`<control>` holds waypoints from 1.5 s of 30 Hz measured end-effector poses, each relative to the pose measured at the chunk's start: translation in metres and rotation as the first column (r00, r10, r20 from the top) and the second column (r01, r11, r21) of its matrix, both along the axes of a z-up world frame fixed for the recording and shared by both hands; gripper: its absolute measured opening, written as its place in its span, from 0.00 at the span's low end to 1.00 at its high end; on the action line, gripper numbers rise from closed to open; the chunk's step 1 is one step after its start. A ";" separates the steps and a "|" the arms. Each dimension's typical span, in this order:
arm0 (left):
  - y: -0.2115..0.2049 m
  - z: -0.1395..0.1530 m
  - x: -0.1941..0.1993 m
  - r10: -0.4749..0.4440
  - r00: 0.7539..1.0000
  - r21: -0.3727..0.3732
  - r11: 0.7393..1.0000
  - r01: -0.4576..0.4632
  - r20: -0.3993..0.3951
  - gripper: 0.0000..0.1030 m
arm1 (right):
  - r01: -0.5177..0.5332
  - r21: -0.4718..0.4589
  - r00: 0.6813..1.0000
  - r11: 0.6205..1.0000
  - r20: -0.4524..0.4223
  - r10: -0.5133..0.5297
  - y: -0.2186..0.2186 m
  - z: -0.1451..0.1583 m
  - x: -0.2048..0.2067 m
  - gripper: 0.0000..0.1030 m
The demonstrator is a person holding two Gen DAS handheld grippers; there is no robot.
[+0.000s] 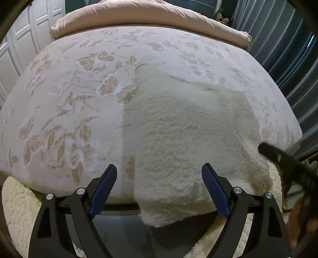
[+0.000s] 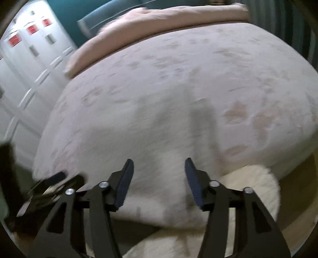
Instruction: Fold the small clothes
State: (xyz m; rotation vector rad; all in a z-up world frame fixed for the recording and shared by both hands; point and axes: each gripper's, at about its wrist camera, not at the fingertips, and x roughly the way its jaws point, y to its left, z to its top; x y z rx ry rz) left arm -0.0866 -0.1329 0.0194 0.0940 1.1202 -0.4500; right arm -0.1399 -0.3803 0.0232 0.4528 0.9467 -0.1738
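I see a bed with a pale floral cover, a beige duvet folded at the top of the frame, white wardrobe doors at upper left and a fluffy rug at the bottom. A cream fleece garment lies at center right, hanging over the near edge. My left gripper has jaws wide apart, holding nothing; my right gripper (this view is blurred) is open too, above the garment.

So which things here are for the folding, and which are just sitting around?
For the folding:
- fuzzy cream garment, spread on the bed, near edge hanging over
- left tongs, open, holding nothing
- right tongs, open, holding nothing

Just sitting around:
- flowered bedspread
- rolled tan blanket at the far end
- fluffy white rug on the floor
- white cupboards
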 end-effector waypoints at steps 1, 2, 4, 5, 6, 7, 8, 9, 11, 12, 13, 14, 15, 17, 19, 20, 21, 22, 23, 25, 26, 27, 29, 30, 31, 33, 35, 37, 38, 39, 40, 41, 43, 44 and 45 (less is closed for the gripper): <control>-0.002 0.000 0.000 0.001 1.000 0.000 1.000 -0.001 -0.001 0.82 | 0.028 -0.003 1.000 1.000 -0.013 -0.028 -0.008 -0.004 0.002 0.51; -0.005 0.001 0.001 0.001 1.000 -0.003 1.000 -0.001 0.000 0.82 | 0.054 0.003 0.998 0.999 -0.033 -0.054 -0.018 -0.012 0.005 0.51; -0.010 0.002 0.000 -0.003 1.000 -0.001 1.000 0.003 0.005 0.82 | 0.075 0.019 0.994 0.997 -0.078 -0.073 -0.023 -0.029 0.011 0.51; -0.013 0.002 0.000 -0.008 1.000 0.002 1.000 0.008 0.007 0.82 | 0.076 0.026 0.993 0.997 -0.091 -0.074 -0.023 -0.035 0.013 0.51; -0.014 0.002 0.000 -0.010 1.000 0.006 1.000 0.010 0.008 0.82 | 0.065 0.035 0.993 0.997 -0.101 -0.061 -0.020 -0.040 0.016 0.43; -0.016 0.002 0.000 -0.012 1.000 0.009 1.000 0.012 0.007 0.82 | 0.036 0.030 0.994 0.999 -0.104 -0.032 -0.014 -0.041 0.018 0.31; -0.017 0.001 0.000 -0.015 1.000 0.012 1.000 0.015 0.007 0.82 | 0.019 0.005 0.995 1.000 -0.100 -0.019 -0.010 -0.036 0.023 0.26; -0.019 0.001 0.000 -0.016 1.000 0.014 1.000 0.016 0.006 0.82 | 0.003 -0.015 0.996 1.000 -0.085 -0.004 -0.008 -0.030 0.024 0.22; -0.021 0.001 0.001 -0.015 1.000 0.017 1.000 0.015 0.006 0.82 | -0.018 -0.017 1.000 1.000 -0.011 0.018 -0.005 -0.009 0.020 0.20; -0.021 0.001 0.001 -0.014 1.000 0.018 1.000 0.014 0.006 0.82 | -0.022 -0.012 0.999 1.000 0.030 0.022 -0.005 0.002 0.015 0.20; -0.022 0.001 0.001 -0.014 1.000 0.018 1.000 0.014 0.005 0.82 | -0.021 -0.011 0.998 1.000 0.060 0.021 -0.005 0.010 0.012 0.20; -0.023 0.000 0.001 -0.013 1.000 0.020 1.000 0.013 0.004 0.82 | -0.013 -0.009 0.997 1.000 0.075 0.014 -0.006 0.012 0.009 0.20; -0.023 -0.001 0.002 -0.013 1.000 0.022 1.000 0.013 0.003 0.82 | -0.006 -0.006 0.998 1.000 0.067 0.006 -0.009 0.009 0.009 0.20; -0.025 -0.004 0.002 -0.011 1.000 0.031 0.999 0.011 0.000 0.82 | 0.007 -0.024 1.000 1.000 -0.022 -0.008 -0.012 -0.020 0.019 0.20; -0.026 -0.008 0.003 -0.005 1.000 0.041 0.999 0.006 -0.009 0.82 | 0.028 -0.008 0.991 1.000 -0.130 -0.028 -0.016 -0.058 0.028 0.25; -0.026 -0.010 0.004 -0.005 1.000 0.045 0.999 0.006 -0.011 0.82 | 0.047 0.023 0.993 0.999 -0.111 -0.044 -0.019 -0.059 0.025 0.26; -0.026 -0.011 0.004 -0.005 1.000 0.051 0.999 0.005 -0.007 0.82 | 0.047 0.035 0.994 0.998 -0.100 -0.043 -0.019 -0.054 0.024 0.28; -0.026 -0.011 0.004 -0.004 1.000 0.057 0.998 0.004 -0.002 0.82 | 0.050 0.042 0.995 0.998 -0.090 -0.046 -0.021 -0.048 0.023 0.30; -0.025 -0.012 0.005 0.001 1.000 0.062 0.998 -0.001 -0.001 0.82 | 0.060 0.047 0.995 0.997 -0.084 -0.056 -0.022 -0.044 0.022 0.30; -0.024 -0.014 0.006 0.010 1.000 0.051 0.999 -0.009 -0.010 0.82 | 0.073 0.053 0.995 0.996 -0.069 -0.069 -0.024 -0.038 0.020 0.35; -0.025 -0.015 0.007 0.014 1.000 0.051 0.999 -0.014 -0.014 0.82 | 0.075 0.045 0.996 0.996 -0.060 -0.072 -0.025 -0.036 0.019 0.39; -0.026 -0.015 0.008 0.014 1.000 0.054 0.998 -0.013 -0.016 0.82 | 0.079 0.029 0.996 0.996 -0.049 -0.077 -0.026 -0.035 0.018 0.49; -0.028 -0.015 0.009 0.012 1.000 0.056 0.998 -0.011 -0.014 0.82 | 0.082 0.012 0.996 0.997 -0.043 -0.081 -0.028 -0.035 0.018 0.59; -0.029 -0.015 0.009 0.012 1.000 0.057 0.998 -0.012 -0.013 0.82 | 0.079 0.020 0.996 0.997 -0.046 -0.078 -0.030 -0.038 0.020 0.60; -0.030 -0.015 0.010 0.013 1.000 0.057 0.998 -0.012 -0.014 0.82 | 0.078 0.035 0.996 0.996 -0.053 -0.076 -0.029 -0.039 0.019 0.61; -0.032 -0.017 0.012 0.019 1.000 0.058 0.998 -0.017 -0.024 0.83 | 0.074 0.066 0.995 0.995 -0.074 -0.069 -0.029 -0.049 0.024 0.63; -0.034 -0.017 0.014 0.028 0.999 0.059 0.998 -0.027 -0.028 0.84 | 0.066 0.082 0.995 0.994 -0.085 -0.059 -0.029 -0.057 0.028 0.66; -0.035 -0.018 0.016 0.034 0.999 0.063 0.997 -0.032 -0.030 0.84 | 0.069 0.081 0.995 0.994 -0.083 -0.062 -0.028 -0.060 0.030 0.72; -0.037 -0.019 0.017 0.037 0.999 0.068 0.997 -0.035 -0.029 0.84 | 0.068 0.086 0.995 0.994 -0.080 -0.061 -0.029 -0.062 0.032 0.73; -0.039 -0.020 0.019 0.038 0.999 0.072 0.997 -0.036 -0.028 0.85 | 0.068 0.094 0.995 0.993 -0.079 -0.061 -0.030 -0.064 0.033 0.75; -0.039 -0.021 0.020 0.038 0.999 0.075 0.997 -0.035 -0.028 0.86 | 0.074 0.111 0.995 0.991 -0.079 -0.065 -0.033 -0.067 0.034 0.78; -0.041 -0.022 0.022 0.039 0.999 0.081 0.996 -0.037 -0.026 0.88 | 0.078 0.124 0.994 0.989 -0.081 -0.069 -0.034 -0.069 0.034 0.79; -0.044 -0.026 0.023 0.043 0.999 0.093 0.995 -0.040 -0.023 0.89 | 0.083 0.168 0.994 0.982 -0.084 -0.070 -0.040 -0.074 0.035 0.82; -0.046 -0.028 0.025 0.045 0.999 0.105 0.994 -0.043 -0.020 0.90 | 0.085 0.189 0.994 0.978 -0.085 -0.070 -0.042 -0.077 0.035 0.82; -0.047 -0.030 0.026 0.046 0.999 0.111 0.993 -0.044 -0.017 0.90 | 0.086 0.203 0.994 0.975 -0.084 -0.070 -0.043 -0.078 0.035 0.83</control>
